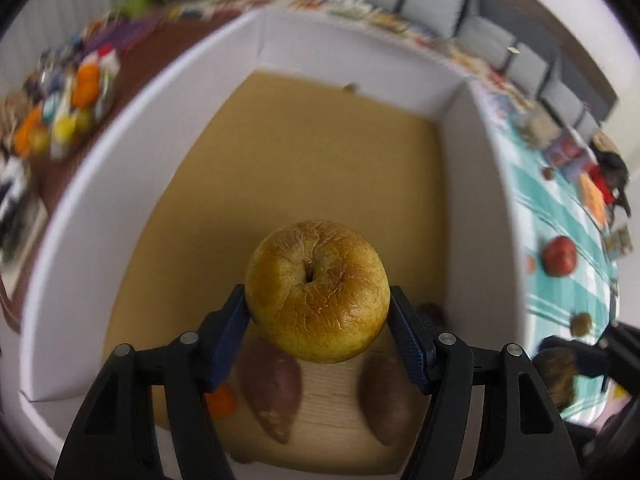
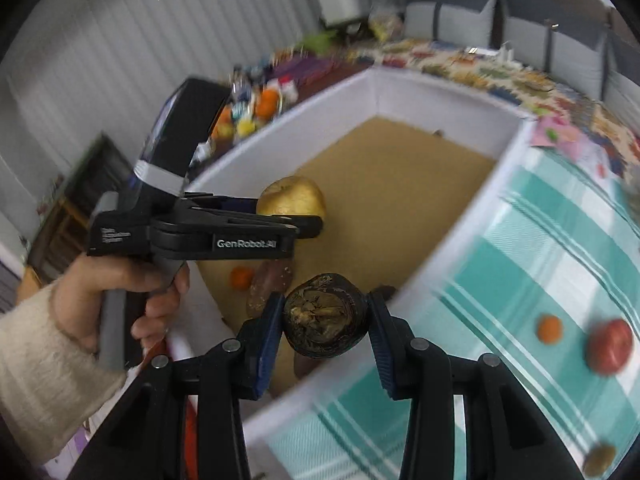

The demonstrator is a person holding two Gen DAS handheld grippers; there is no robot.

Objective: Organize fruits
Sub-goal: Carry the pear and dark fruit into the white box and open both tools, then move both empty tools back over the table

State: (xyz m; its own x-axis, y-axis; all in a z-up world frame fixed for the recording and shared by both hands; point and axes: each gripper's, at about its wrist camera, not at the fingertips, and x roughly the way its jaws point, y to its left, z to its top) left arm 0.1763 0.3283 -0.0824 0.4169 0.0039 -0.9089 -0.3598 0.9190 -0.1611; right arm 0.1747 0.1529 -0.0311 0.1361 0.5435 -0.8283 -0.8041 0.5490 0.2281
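1. Left gripper (image 1: 318, 322) clamped on a wrinkly yellow apple (image 1: 317, 290), blue pads (image 1: 230, 334) pressed into both sides, stem dimple facing the camera.
2. Held up over the white box (image 1: 140, 152), above its tan cardboard floor, not touching it.
3. Down on that floor, near end: two brownish sweet potatoes (image 1: 274, 392) lying side by side but apart, plus a small orange fruit (image 1: 222, 400) just beside the left one.
4. Right gripper (image 2: 325, 326) pinching a dark, shrivelled round fruit (image 2: 325, 322) between its blue pads (image 2: 270, 332), hovering over the box's near right wall.
5. Same yellow apple visible from the right wrist too, gripped by the other tool, with a hand (image 2: 124, 296) in a cream sleeve wrapped around the handle.
6. Out on the teal striped cloth (image 2: 520, 264), right of the box: a red apple (image 2: 610, 346), a small orange one (image 2: 549, 329) near it, and a brownish fruit (image 2: 599, 458) closer to the edge, all a bit blurry.
7. Pile of colourful stuff (image 1: 68, 108) well off to the left of the box, too smeared to tell what.
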